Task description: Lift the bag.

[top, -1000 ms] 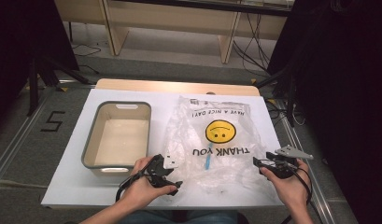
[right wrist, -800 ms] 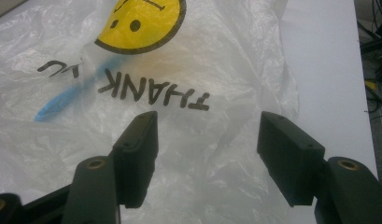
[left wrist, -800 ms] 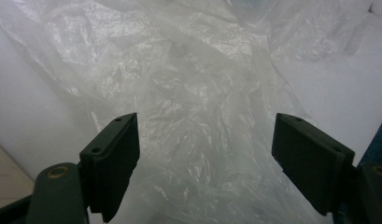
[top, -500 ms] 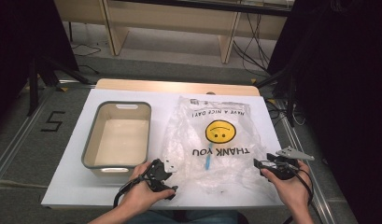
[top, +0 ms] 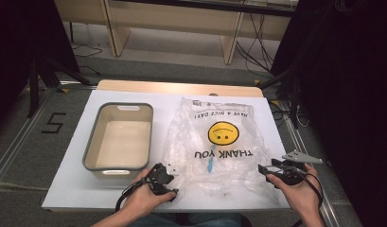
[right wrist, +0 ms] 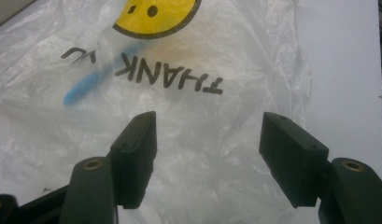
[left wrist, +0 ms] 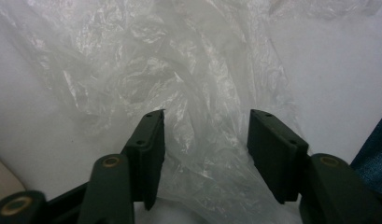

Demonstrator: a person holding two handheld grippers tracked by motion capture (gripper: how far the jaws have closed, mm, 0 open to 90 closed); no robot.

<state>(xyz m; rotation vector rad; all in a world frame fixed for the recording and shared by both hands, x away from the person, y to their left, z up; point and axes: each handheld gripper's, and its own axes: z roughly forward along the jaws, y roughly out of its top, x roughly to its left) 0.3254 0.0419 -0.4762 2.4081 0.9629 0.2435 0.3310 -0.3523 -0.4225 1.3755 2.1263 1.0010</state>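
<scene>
Closing lately around crinkled film at the near left corner of the plastic bag [top: 219, 151], left gripper [top: 170, 182]: jaws half apart, film between, not yet pinched. Spread across the white table [top: 68, 189], right of the grey tub [top: 89, 151]. Right gripper [top: 267, 171] gaping wide at the near right edge, holding nothing.

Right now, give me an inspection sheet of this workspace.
Surface: white tabletop, bare apart from the items below.
Job's things: crumpled clear plastic bag with yellow smiley and THANK YOU print, lying flat; a blue streak shows through it.
Clutter: grey-rimmed rectangular bin, empty, left of the bag.
Grippers: left gripper at the bag's near left corner, jaws just been closing, film between them, not yet pinched; right gripper open over the bag's near right edge.
Cables: black cable trailing from each gripper.
Surroundings: wooden shelving, floor cables, dark curtains.
</scene>
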